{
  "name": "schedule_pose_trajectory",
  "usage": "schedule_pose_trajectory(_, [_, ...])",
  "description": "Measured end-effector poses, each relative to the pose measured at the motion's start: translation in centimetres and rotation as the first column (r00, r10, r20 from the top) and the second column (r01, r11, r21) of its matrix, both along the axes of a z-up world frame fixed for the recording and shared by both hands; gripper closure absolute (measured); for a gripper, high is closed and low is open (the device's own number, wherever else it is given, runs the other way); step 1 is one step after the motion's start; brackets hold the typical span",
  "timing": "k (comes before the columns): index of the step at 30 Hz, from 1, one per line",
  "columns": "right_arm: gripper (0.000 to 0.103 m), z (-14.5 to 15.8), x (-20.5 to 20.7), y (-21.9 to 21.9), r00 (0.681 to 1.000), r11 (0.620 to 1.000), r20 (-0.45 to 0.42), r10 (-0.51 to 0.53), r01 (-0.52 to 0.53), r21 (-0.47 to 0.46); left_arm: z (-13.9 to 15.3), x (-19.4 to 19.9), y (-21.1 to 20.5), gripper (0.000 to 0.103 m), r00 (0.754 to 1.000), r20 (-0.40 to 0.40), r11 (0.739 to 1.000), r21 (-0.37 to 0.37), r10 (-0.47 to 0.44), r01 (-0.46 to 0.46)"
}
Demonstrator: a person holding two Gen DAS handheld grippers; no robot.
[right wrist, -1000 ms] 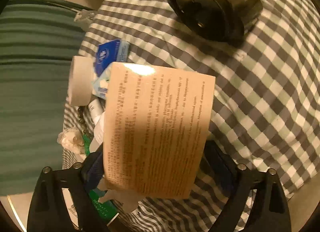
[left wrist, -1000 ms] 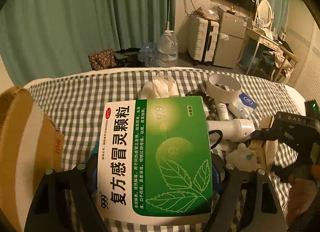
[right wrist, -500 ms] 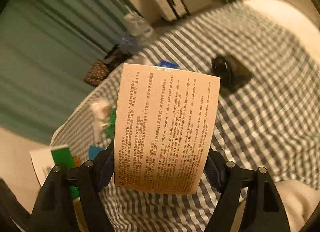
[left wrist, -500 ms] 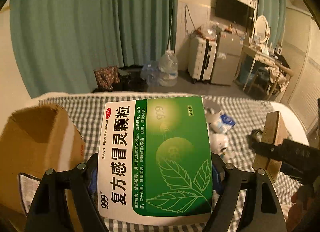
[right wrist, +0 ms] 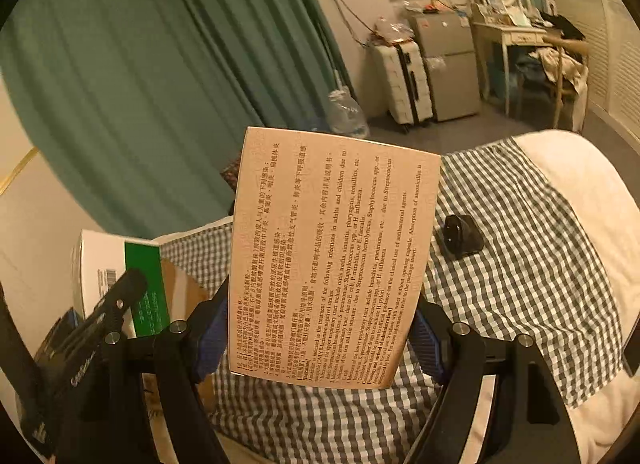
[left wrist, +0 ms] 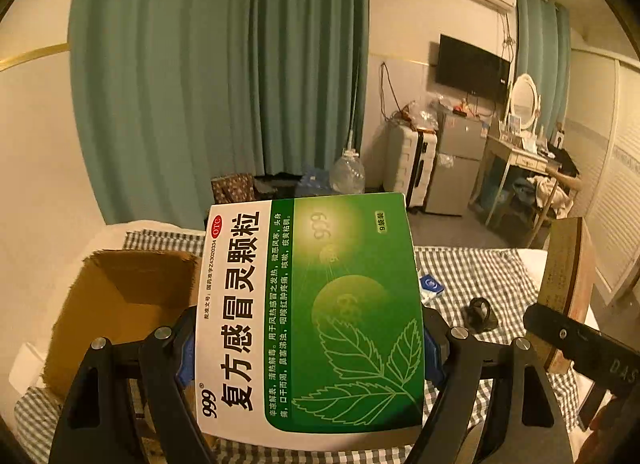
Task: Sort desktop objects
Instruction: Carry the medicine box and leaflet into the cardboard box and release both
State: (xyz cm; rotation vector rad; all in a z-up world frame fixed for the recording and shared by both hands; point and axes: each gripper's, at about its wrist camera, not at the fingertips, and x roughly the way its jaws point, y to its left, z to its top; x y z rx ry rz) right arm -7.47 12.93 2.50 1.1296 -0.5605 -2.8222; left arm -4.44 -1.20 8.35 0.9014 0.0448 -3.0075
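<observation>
Across the lower half of both wrist views I see the bed w/ its grey-and-white checked cloth (left wrist: 480, 272), cream bedding showing at the right edge in the right wrist view.

At lower left of the left wrist view sits an open cardboard box (left wrist: 120, 304), flaps up, partly hidden behind what I'm holding. Same box shows at lower left of the right wrist view, mostly blocked by my other tool.

Centre of the left wrist view: my left gripper (left wrist: 308, 348) is clamped on a green-and-white 999 medicine box (left wrist: 312, 312), blue pads pressed against both long sides, box held flat-face to the camera, above the bed and just right of the cardboard box.

Centre of the right wrist view: my right gripper (right wrist: 320, 328) is clamped on a tan medicine box (right wrist: 332, 256) w/ black Chinese and English print, tilted a bit clockwise, held up over the checked cloth. From the left wrist view it appears edge-on at the right edge of the frame.

Smaller stuff on the cloth: a black rounded object (right wrist: 460, 238) right of centre in the right wrist view, can't tell what it is. A small blue-and-white packet (left wrist: 430, 288) peeks out just right of the 999 medicine box.
</observation>
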Motion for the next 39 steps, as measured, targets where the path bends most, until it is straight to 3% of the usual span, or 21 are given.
schedule_pose_trajectory(12, [0.027, 3.0, 3.5, -4.1, 0.995, 0.995, -0.065, 0.073, -0.068, 0.075, 2.1, 3.0, -1.9, 0.02, 0.999, -0.048, 1.0, -0.004, 0.007, -0.007])
schedule_pose_trajectory(27, [0.027, 3.8, 2.3, -10.1, 0.978, 0.973, -0.074, 0.195, -0.184, 0.136, 2.7, 4.3, -9.5, 0.02, 0.985, -0.09, 0.988, -0.015, 0.15, -0.152])
schedule_pose_trajectory(34, [0.027, 2.3, 1.4, -14.8, 0.96, 0.95, -0.032, 0.28, -0.272, 0.151, 1.1, 4.3, -13.5, 0.02, 0.973, -0.064, 0.974, -0.02, 0.223, -0.225])
schedule_pose_trajectory(39, [0.027, 0.7, 0.2, -18.4, 0.937, 0.924, 0.006, 0.349, -0.345, 0.167, -1.4, 3.3, -17.1, 0.02, 0.958, 0.0, 0.958, -0.013, 0.286, -0.286])
